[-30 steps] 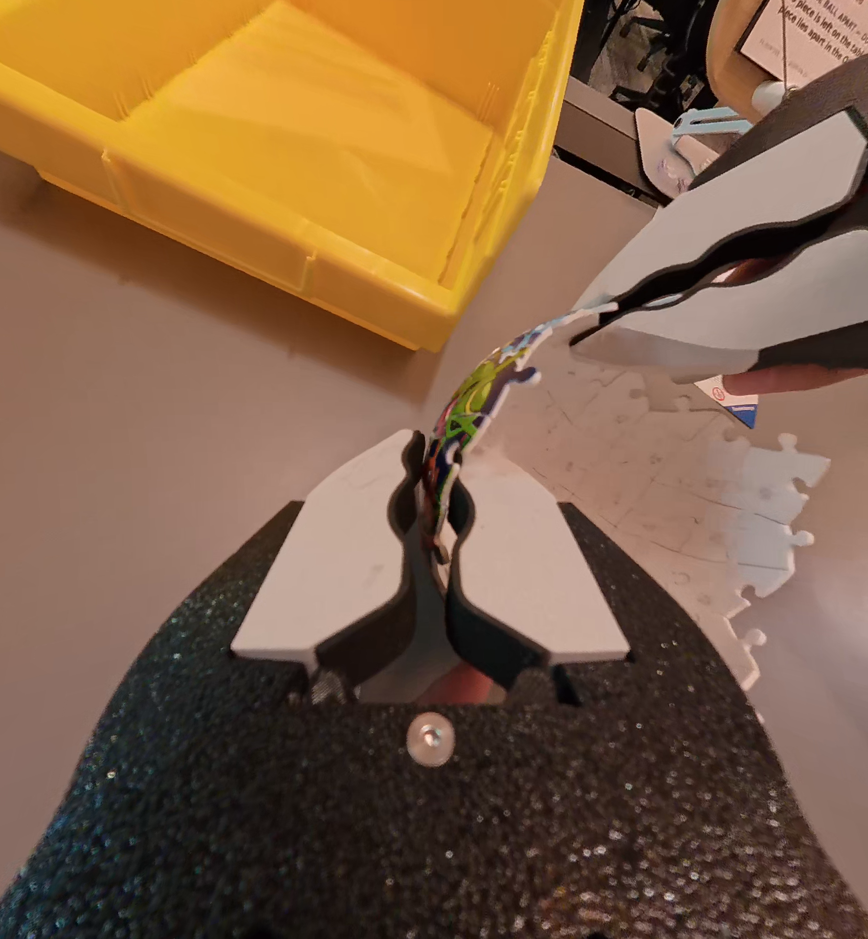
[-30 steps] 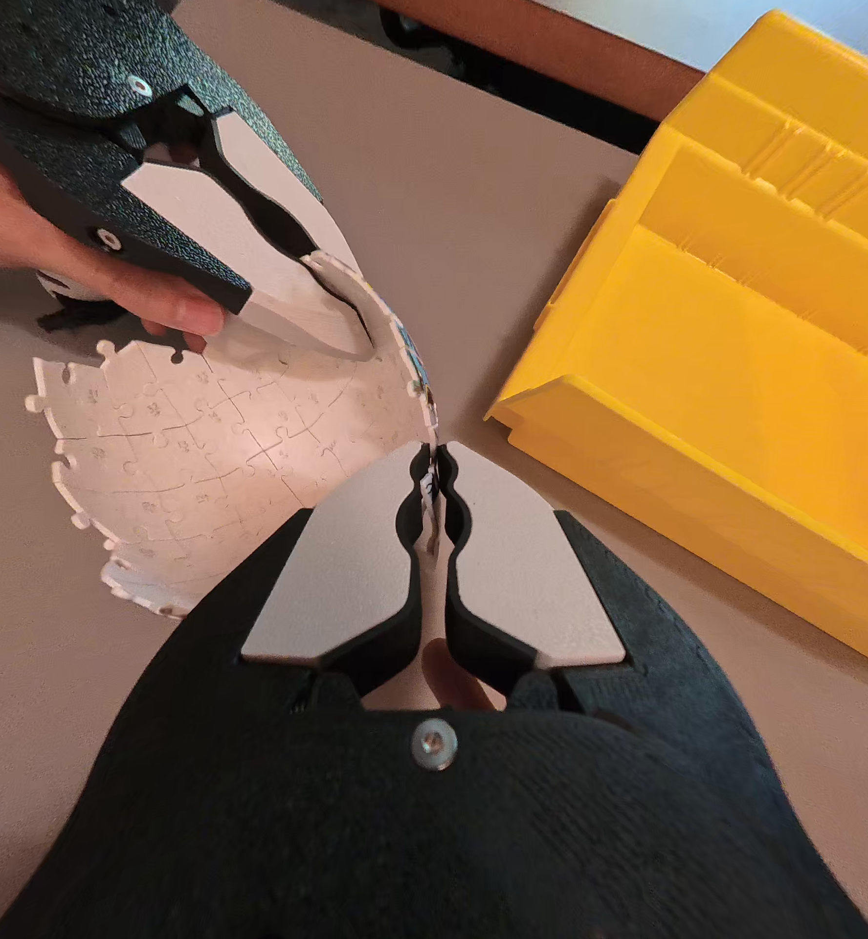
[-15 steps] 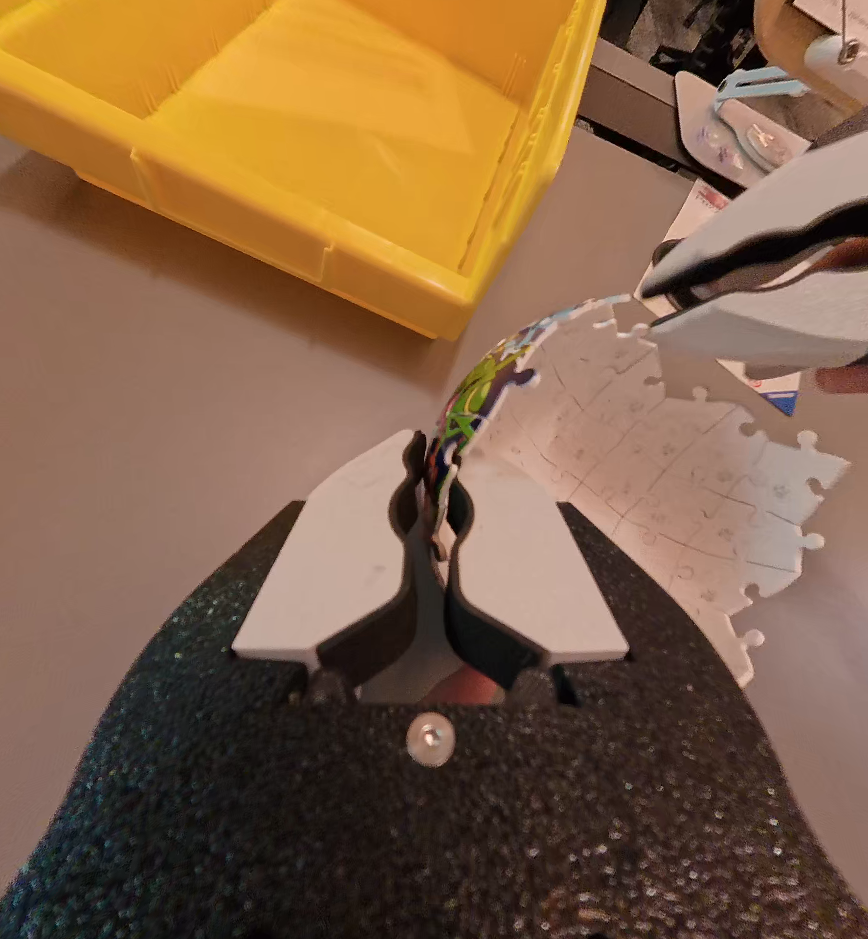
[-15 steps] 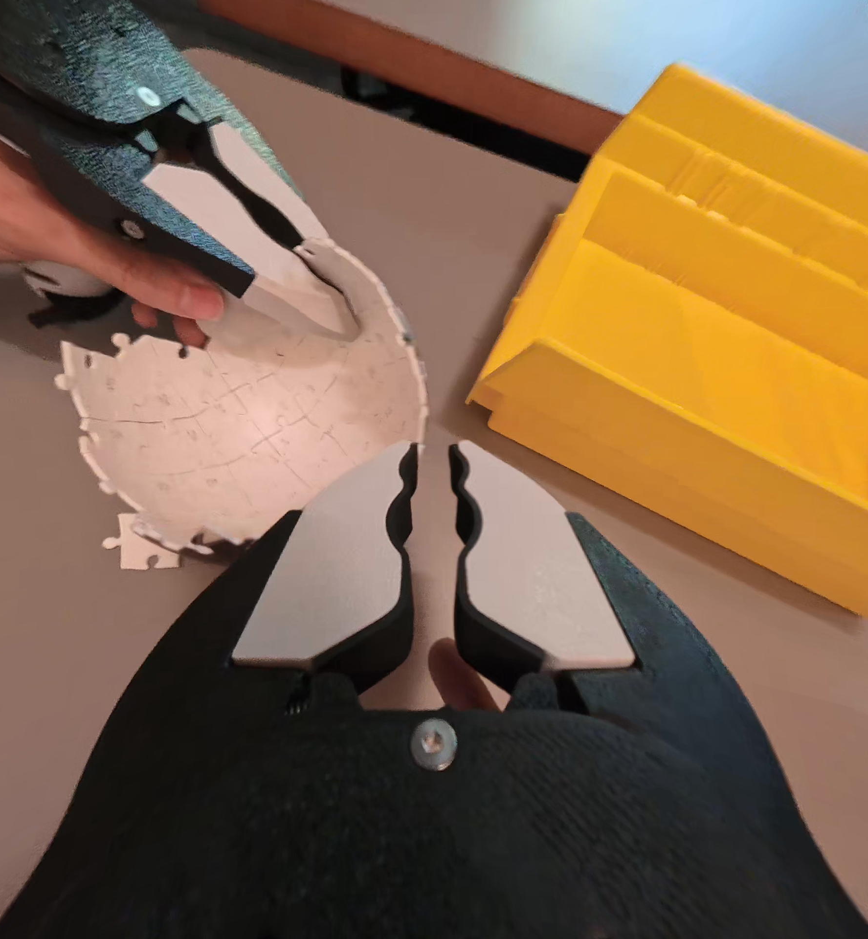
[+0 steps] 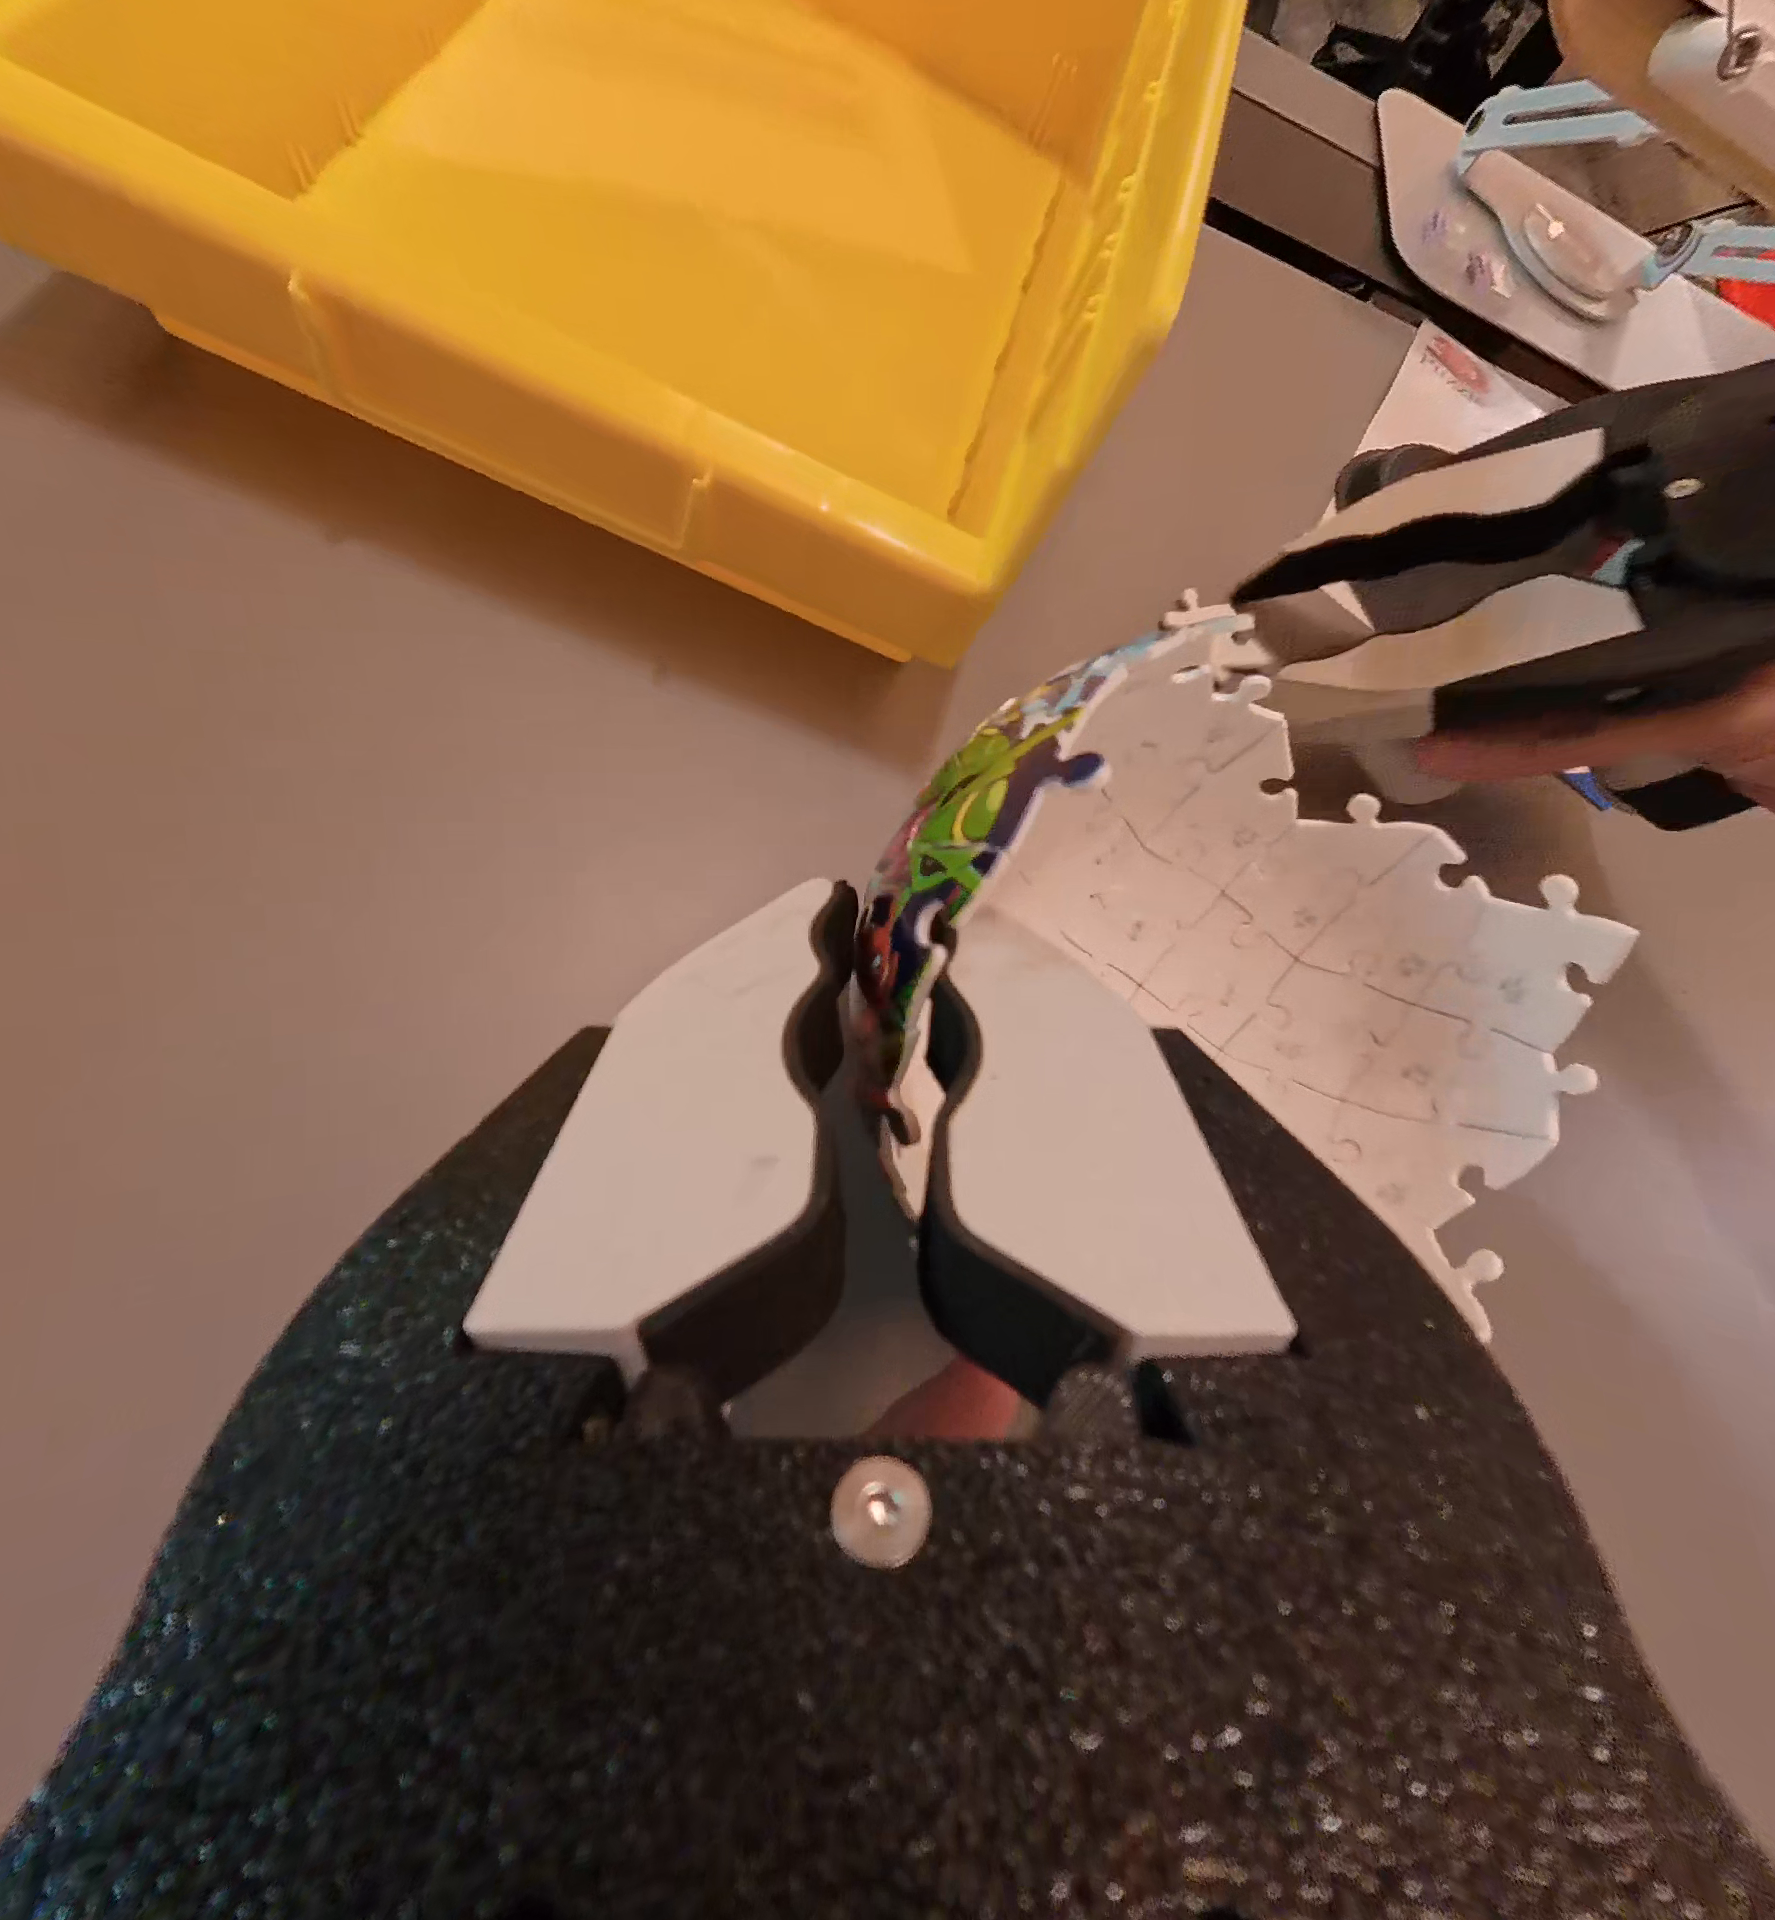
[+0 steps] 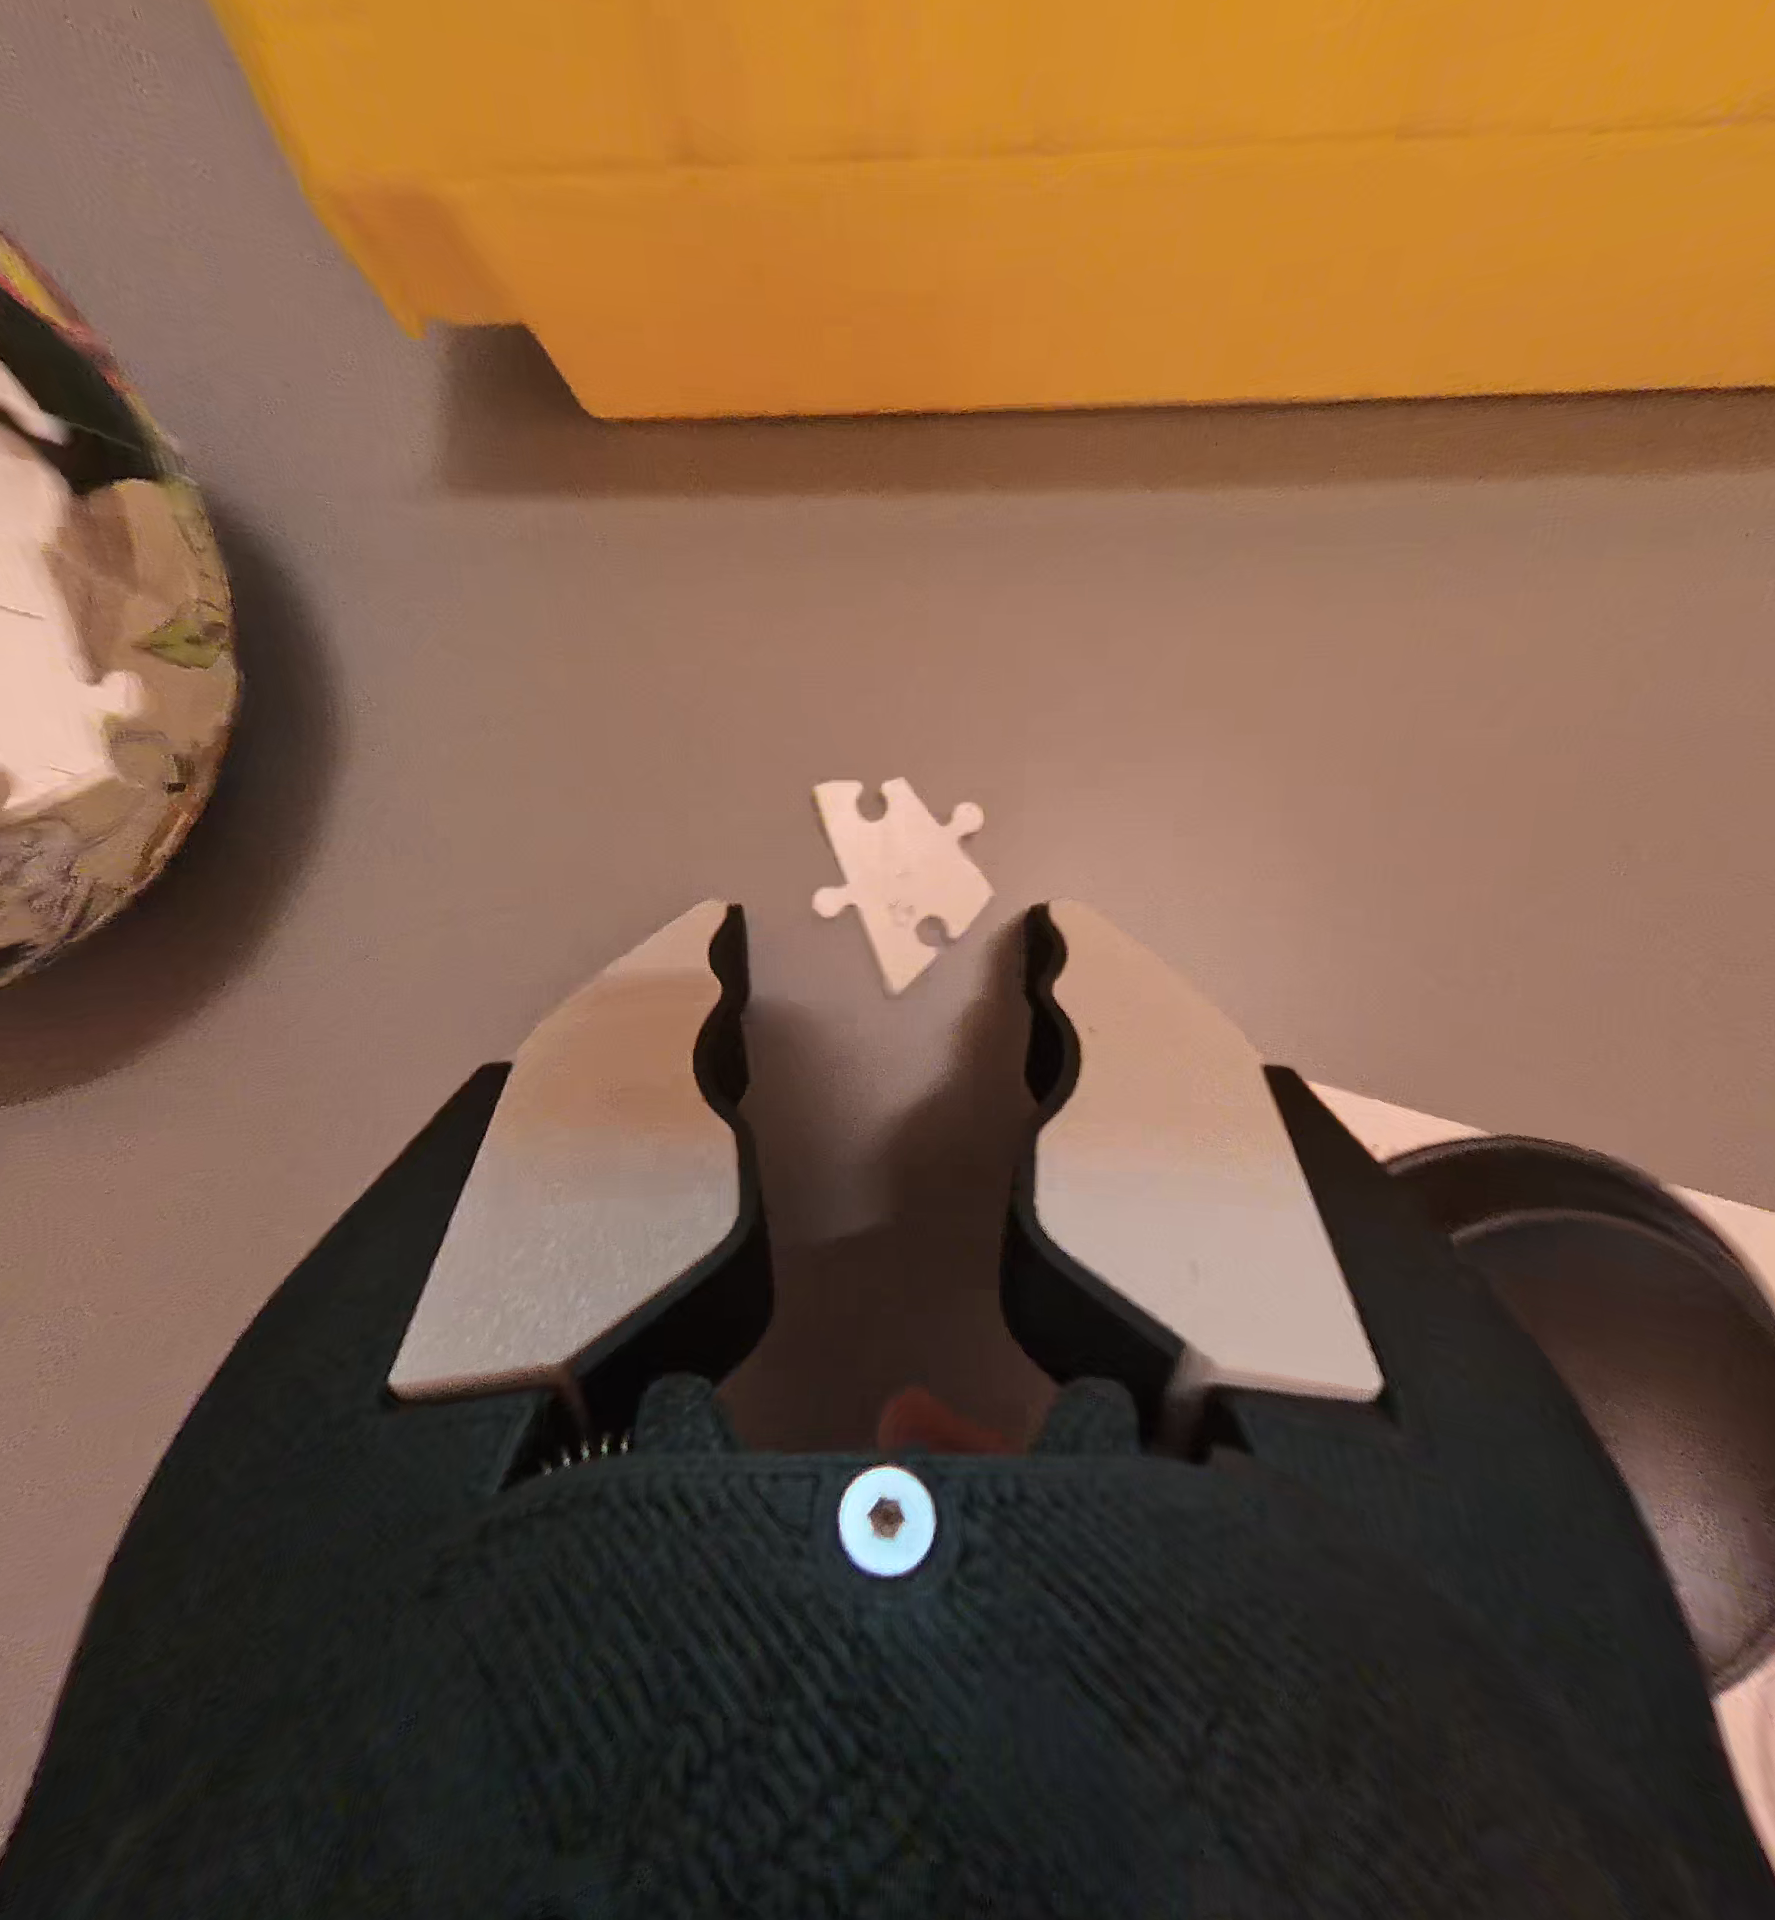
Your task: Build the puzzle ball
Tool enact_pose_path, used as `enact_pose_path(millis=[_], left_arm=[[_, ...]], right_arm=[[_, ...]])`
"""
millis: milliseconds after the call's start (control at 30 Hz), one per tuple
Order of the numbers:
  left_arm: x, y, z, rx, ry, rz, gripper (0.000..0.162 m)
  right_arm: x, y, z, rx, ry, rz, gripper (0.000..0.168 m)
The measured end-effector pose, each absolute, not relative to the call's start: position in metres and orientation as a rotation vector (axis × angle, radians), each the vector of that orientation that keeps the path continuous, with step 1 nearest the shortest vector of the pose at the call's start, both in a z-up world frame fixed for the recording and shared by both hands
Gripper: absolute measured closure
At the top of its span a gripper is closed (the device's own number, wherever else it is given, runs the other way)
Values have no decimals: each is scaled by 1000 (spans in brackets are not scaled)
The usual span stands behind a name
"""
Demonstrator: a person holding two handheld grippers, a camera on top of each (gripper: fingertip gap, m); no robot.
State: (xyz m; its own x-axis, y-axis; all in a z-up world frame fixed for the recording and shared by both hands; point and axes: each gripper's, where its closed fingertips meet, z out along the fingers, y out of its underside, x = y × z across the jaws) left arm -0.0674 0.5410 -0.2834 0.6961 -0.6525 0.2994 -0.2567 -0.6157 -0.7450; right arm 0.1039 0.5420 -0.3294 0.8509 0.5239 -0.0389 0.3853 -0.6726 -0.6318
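Fingers, right: the right gripper (image 6: 883, 920) had its two fingers (image 6: 613, 1132) wide apart with nothing between them, pointed down at the table (image 6: 1278, 779).
Fingers, left: the left gripper (image 5: 888, 935) was clamped on the rim of the half-built puzzle ball (image 5: 1309, 956), one finger on the printed outside and one on the white inside.
Key relation: a loose puzzle piece (image 6: 904, 878) lay flat on the table at 12 o'clock from the right fingertips, just beyond them and close to the line between them; its pointed end was turned toward the gap.
Long axis: it ran about from 11 to 5 o'clock, so it was tilted against the closing line of the fingers.
Nearer hand: the right one, I judged; the left was busy with the shell.
Look of the piece: white back side up, thin, with small knobs and round notches on its edges.
Look of the ball: an open curved shell, white inside with visible seams, colourful outside, toothed along its free rim.
Surroundings: a yellow bin (image 6: 1070, 260) stood at 12 o'clock behind the piece, and the shell was at 9 o'clock.
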Motion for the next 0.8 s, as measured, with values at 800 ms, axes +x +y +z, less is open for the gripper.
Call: enact_pose_path(millis=[800], left_arm=[[-66,531,-274,-2188,790,-762,121]], right_arm=[[124,504,-295,-2281,-1046,-200,168]])
